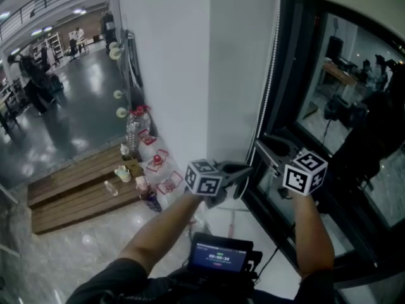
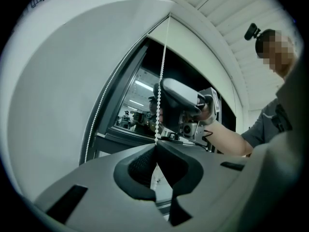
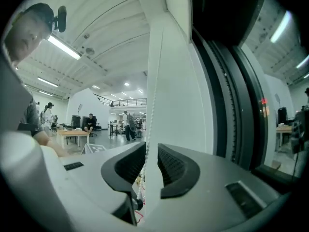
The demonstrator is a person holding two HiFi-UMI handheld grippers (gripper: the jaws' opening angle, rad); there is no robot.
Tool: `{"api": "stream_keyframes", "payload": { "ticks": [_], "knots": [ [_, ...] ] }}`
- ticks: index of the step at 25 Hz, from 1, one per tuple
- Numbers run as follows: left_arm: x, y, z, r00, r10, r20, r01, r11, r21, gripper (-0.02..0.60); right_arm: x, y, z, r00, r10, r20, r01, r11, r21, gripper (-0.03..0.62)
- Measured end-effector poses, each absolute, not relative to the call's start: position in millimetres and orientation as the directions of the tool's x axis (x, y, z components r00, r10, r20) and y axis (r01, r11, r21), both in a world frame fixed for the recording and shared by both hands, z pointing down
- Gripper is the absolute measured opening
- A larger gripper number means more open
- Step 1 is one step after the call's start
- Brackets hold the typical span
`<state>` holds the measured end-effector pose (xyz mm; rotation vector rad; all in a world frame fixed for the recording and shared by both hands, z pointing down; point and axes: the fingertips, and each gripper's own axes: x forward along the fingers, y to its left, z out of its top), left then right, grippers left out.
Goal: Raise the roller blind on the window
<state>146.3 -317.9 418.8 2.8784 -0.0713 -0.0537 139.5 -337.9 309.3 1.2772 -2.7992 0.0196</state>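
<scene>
I am holding my left gripper [image 2: 155,151] shut on the bead chain [image 2: 162,81], which is hanging along the window's [image 1: 342,106] left edge. My right gripper [image 3: 150,158] is standing with jaws apart, the chain passing between them unpressed. The roller blind [image 2: 193,47] is sitting at the window's top.

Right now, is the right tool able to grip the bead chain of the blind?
Probably yes: the bead chain hangs between the open jaws of the right tool, and nothing else stands in the gap.
</scene>
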Motion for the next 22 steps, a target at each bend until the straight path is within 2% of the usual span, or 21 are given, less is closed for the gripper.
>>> {"api": "stream_keyframes", "payload": {
  "ticks": [5, 6, 8, 13, 22],
  "knots": [
    [143.7, -317.6, 418.4, 0.998, -0.054, -0.025, -0.046, -0.967, 0.249, 0.002, 127.5, -341.8, 291.5, -0.697, -0.717, 0.007, -0.717, 0.697, -0.019, 0.094],
    [143.2, -317.5, 418.5, 0.998, -0.056, -0.026, -0.048, -0.967, 0.251, 0.002, 125.5, -342.8, 293.3, -0.710, -0.704, 0.010, -0.704, 0.709, -0.026, 0.055],
    [141.4, -318.3, 419.2, 0.998, -0.063, -0.031, -0.053, -0.965, 0.256, 0.002, 123.4, -344.0, 296.7, -0.725, -0.688, 0.005, -0.687, 0.724, -0.061, 0.018],
    [136.3, -318.0, 419.9, 0.997, -0.063, -0.034, -0.052, -0.964, 0.259, 0.002, 123.4, -346.0, 298.0, -0.729, -0.683, -0.039, -0.675, 0.728, -0.120, 0.012],
    [134.7, -315.8, 429.4, 0.997, -0.061, -0.039, -0.048, -0.962, 0.270, 0.002, 116.2, -341.0, 307.0, -0.705, -0.707, -0.057, -0.702, 0.707, -0.081, 0.009]
  ]
}}
